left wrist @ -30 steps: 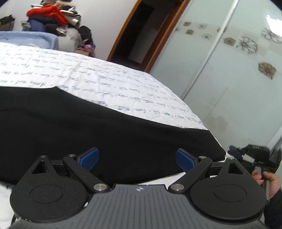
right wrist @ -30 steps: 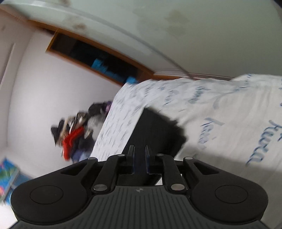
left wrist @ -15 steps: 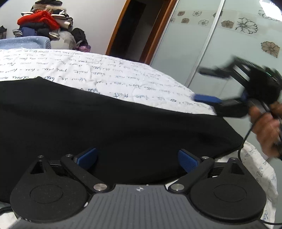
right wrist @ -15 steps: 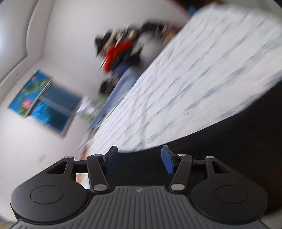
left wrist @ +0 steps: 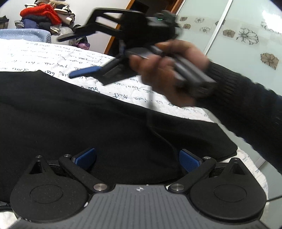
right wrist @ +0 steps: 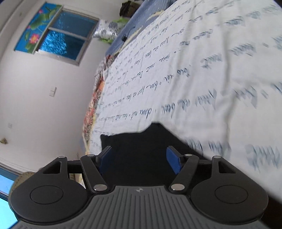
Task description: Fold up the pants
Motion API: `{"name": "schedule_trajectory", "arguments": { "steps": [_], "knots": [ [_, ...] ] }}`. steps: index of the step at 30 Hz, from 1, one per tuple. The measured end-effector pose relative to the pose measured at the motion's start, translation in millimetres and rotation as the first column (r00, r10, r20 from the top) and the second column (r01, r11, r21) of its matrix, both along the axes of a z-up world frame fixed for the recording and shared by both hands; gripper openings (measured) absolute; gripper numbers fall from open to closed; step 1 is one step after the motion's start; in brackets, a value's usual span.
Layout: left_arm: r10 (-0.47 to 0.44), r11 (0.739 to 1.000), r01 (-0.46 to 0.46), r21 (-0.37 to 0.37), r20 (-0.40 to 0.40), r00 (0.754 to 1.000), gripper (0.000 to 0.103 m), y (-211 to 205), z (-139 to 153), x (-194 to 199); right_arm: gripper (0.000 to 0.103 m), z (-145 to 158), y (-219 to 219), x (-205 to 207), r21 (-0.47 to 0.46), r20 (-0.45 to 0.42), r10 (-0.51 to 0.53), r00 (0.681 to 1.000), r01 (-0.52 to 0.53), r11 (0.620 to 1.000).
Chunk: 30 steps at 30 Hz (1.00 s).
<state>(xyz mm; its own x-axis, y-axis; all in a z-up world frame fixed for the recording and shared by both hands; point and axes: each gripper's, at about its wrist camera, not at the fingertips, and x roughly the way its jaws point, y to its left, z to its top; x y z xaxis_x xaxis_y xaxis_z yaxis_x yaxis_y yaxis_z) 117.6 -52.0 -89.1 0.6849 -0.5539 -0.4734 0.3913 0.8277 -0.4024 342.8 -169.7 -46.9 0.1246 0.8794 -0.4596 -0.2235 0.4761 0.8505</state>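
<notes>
Black pants (left wrist: 98,123) lie spread flat on the bed, filling the middle of the left wrist view. My left gripper (left wrist: 137,159) is open and empty, low over their near edge. My right gripper (left wrist: 79,56), held in a hand, hovers above the pants' far edge in the left wrist view, jaws apart. In its own view the right gripper (right wrist: 140,160) is open and empty over one end of the pants (right wrist: 141,141).
The bed has a white sheet (right wrist: 202,74) printed with blue script. A heap of clothes (left wrist: 44,15) is piled behind the bed. A frosted flowered wardrobe door (left wrist: 238,44) and a doorway (left wrist: 137,7) stand to the right. A wall with a window (right wrist: 58,35) runs beyond the bed's far side.
My right gripper has opened and swung from the bed's right side across and above the pants. My left gripper has stayed open at the near edge.
</notes>
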Motion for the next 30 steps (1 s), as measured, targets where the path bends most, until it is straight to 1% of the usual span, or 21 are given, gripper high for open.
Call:
{"name": "schedule_trajectory", "arguments": {
  "steps": [2, 4, 8, 13, 17, 18, 21, 23, 25, 28, 30],
  "knots": [
    [0.000, 1.000, 0.000, -0.019, -0.004, 1.000, 0.102, 2.2, -0.6, 1.3, 0.068, -3.3, 9.6, 10.7, -0.012, -0.012, 0.005, 1.000, -0.005, 1.000],
    [0.000, 0.999, 0.000, -0.036, -0.008, 1.000, 0.102, 4.3, -1.2, 2.0, 0.068, -9.4, 17.7, 21.6, -0.034, -0.006, 0.015, 1.000, -0.016, 0.999],
    [-0.001, 0.998, 0.000, -0.061, -0.014, 1.000, 0.102, 6.7, -1.6, 3.8, 0.068, -18.2, 31.3, 27.6, -0.081, -0.017, 0.056, 0.998, -0.058, 0.995],
    [-0.001, 0.997, -0.001, -0.079, -0.019, 1.000, 0.102, 7.4, -0.9, 4.2, 0.068, -15.0, 29.9, 25.3, -0.055, -0.007, 0.076, 0.997, -0.076, 0.996],
    [0.001, 0.996, -0.003, -0.086, -0.020, 1.000, 0.102, 7.3, -2.5, 4.1, 0.068, -8.1, 34.4, 22.4, -0.005, -0.011, 0.117, 0.993, -0.117, 0.993],
    [0.001, 0.996, -0.003, -0.088, -0.020, 1.000, 0.102, 7.0, -2.3, 4.2, 0.068, -8.9, 37.7, 21.8, -0.004, -0.017, 0.131, 0.991, -0.131, 0.991],
    [0.002, 0.996, -0.004, -0.089, -0.020, 1.000, 0.102, 8.0, -2.4, 3.8, 0.068, -17.9, 49.2, 23.5, -0.019, -0.043, 0.151, 0.988, -0.152, 0.988],
    [0.002, 0.996, -0.004, -0.089, -0.020, 1.000, 0.102, 8.1, -2.3, 4.0, 0.068, -25.9, 55.5, 27.2, -0.024, -0.060, 0.138, 0.989, -0.139, 0.990],
    [0.002, 0.996, -0.004, -0.089, -0.020, 1.000, 0.102, 8.0, -2.3, 3.9, 0.067, -30.6, 59.8, 29.9, -0.035, -0.047, 0.112, 0.993, -0.114, 0.993],
    [0.002, 0.996, -0.004, -0.089, -0.020, 1.000, 0.102, 9.5, -3.1, 3.5, 0.066, -29.4, 68.7, 30.3, -0.083, -0.021, 0.140, 0.990, -0.141, 0.987],
    [0.003, 0.996, -0.004, -0.090, -0.020, 1.000, 0.102, 10.0, -3.4, 3.3, 0.067, -29.1, 67.2, 31.1, -0.072, -0.030, 0.146, 0.989, -0.148, 0.986]
  ]
}}
